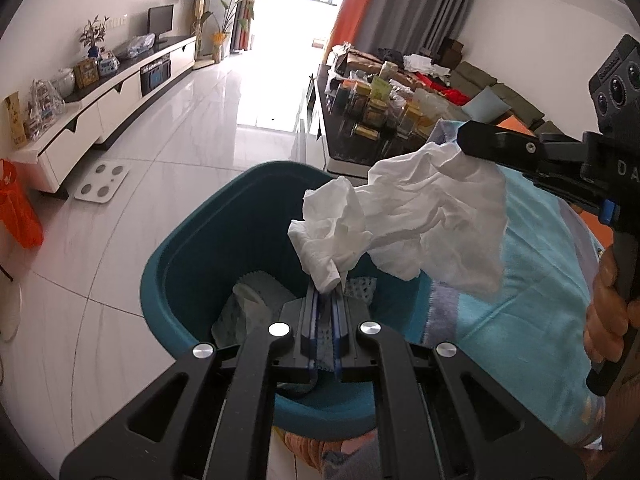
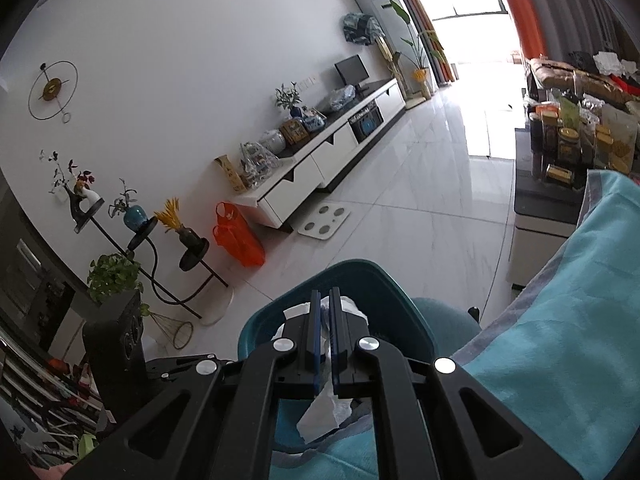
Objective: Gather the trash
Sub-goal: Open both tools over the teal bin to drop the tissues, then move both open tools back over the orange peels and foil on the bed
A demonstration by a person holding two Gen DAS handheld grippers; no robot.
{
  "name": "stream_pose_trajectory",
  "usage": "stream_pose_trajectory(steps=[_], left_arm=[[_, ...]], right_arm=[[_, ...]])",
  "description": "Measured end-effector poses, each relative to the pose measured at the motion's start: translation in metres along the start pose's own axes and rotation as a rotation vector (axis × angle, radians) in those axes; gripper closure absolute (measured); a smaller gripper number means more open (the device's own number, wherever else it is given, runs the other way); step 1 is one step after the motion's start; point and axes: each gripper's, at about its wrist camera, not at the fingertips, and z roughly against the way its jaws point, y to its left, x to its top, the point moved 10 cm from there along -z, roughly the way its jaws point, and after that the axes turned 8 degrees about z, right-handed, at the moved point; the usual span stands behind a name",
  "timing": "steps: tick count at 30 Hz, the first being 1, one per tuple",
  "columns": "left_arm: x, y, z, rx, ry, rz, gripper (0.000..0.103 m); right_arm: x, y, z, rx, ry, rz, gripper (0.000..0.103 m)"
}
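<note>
Crumpled tissue [image 1: 400, 216] above teal bin [image 1: 192, 236], pinched by both left tongs [image 1: 329, 292] and right tongs [image 2: 326, 300]. Step: deposit. Next, judged: part tongs, let tissue drop.

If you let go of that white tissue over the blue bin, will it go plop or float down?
Probably float. The tissue looks thin and crumpled, sagging between the left tongs and right tongs, so it is likely floppy and very light. It may drift rather than drop straight into the bin. Being thin, it could tear if both pull.
</note>
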Motion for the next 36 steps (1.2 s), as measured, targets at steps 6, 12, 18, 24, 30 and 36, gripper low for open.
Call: stream_pose_trajectory(steps=[6, 12, 18, 24, 30, 36], left_arm=[[0.0, 0.004, -0.033, 0.011, 0.035, 0.022, 0.095], [0.003, 0.004, -0.059, 0.022, 0.052, 0.048, 0.084], [0.009, -0.006, -0.046, 0.006, 0.003, 0.039, 0.07], [0.012, -0.029, -0.009, -0.029, -0.072, -0.005, 0.058], [0.002, -0.076, 0.029, -0.109, -0.138, -0.081, 0.046], [-0.029, -0.152, 0.043, -0.221, -0.128, -0.208, 0.042]], right_arm=[[-0.009, -0.005, -0.017, -0.012, 0.043, -0.016, 0.097], [-0.019, -0.008, -0.022, -0.028, 0.072, -0.021, 0.094], [-0.019, -0.007, -0.003, -0.03, 0.041, -0.014, 0.087], [-0.019, -0.002, 0.036, -0.032, -0.019, 0.012, 0.082], [-0.031, -0.009, 0.093, -0.079, -0.087, 0.037, 0.071], [-0.058, -0.038, 0.158, -0.164, -0.141, 0.008, 0.068]])
